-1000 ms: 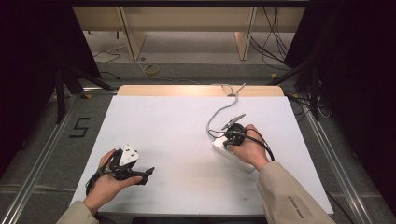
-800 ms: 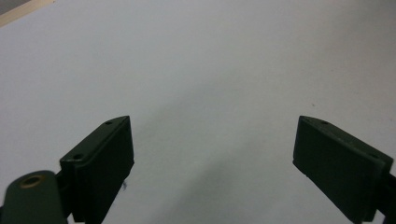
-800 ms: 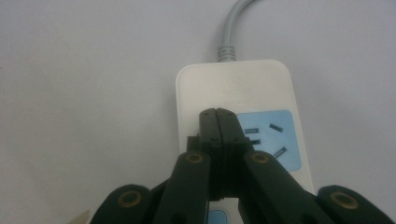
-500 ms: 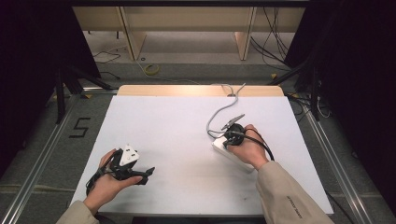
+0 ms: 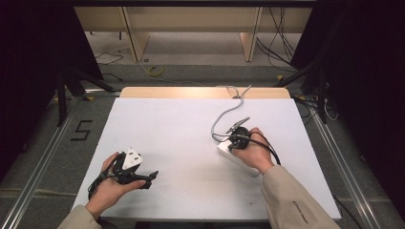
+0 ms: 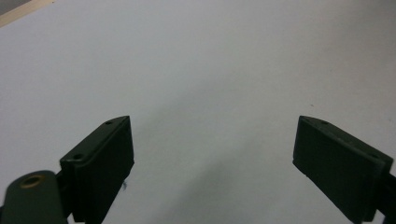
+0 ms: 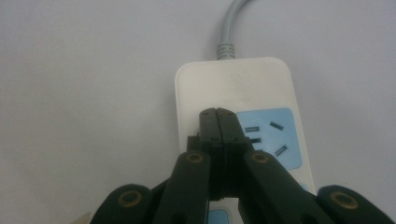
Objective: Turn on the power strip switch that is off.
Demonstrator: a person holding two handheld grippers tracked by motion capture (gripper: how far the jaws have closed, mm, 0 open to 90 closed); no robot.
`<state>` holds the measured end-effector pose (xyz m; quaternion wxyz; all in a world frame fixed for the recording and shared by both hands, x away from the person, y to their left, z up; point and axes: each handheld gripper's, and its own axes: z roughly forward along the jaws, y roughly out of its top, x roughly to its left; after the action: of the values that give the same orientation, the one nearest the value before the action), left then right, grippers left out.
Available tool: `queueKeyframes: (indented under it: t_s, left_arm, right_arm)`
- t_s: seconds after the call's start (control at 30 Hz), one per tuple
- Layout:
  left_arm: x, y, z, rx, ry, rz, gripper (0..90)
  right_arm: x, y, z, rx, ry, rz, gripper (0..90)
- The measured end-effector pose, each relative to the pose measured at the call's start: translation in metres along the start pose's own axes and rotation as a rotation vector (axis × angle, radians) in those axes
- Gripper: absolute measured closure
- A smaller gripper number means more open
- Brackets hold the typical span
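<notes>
Right of centre in the high view, the power strip (image 5: 237, 159) is being pressed by the right gripper (image 7: 218, 115), its fingers closed together. Lower left, the left gripper (image 5: 143, 179) is being held over the table (image 5: 181, 124), fingers wide open.

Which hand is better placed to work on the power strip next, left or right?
Right. The right gripper rests shut on the power strip, while the left gripper hangs open over bare table, far off.

We saw the power strip (image 7: 243, 116) partly covered by the right gripper (image 7: 217, 114); its embossed lettering was unreadable.
</notes>
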<state>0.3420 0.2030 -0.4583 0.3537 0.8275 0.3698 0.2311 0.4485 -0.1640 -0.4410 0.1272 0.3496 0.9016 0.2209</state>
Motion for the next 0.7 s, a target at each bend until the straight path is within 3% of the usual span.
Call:
queueKeyframes:
  t_s: [0.37, 0.53, 0.7]
  left_arm:
    - [0.0001, -0.0001, 0.0001, 0.004, -0.001, 0.005, 12.0]
    - [-0.0003, -0.0003, 0.0, 0.003, -0.001, 0.003, 12.0]
    - [-0.0005, -0.0002, -0.0001, 0.003, -0.003, 0.003, 12.0]
  right_arm:
    - [-0.0001, -0.001, -0.0001, -0.011, -0.001, 0.004, 90.0]
    - [-0.0027, -0.0025, -0.0008, -0.031, 0.02, 0.027, 90.0]
    - [-0.0011, -0.0021, -0.0016, -0.035, 0.029, 0.019, 90.0]
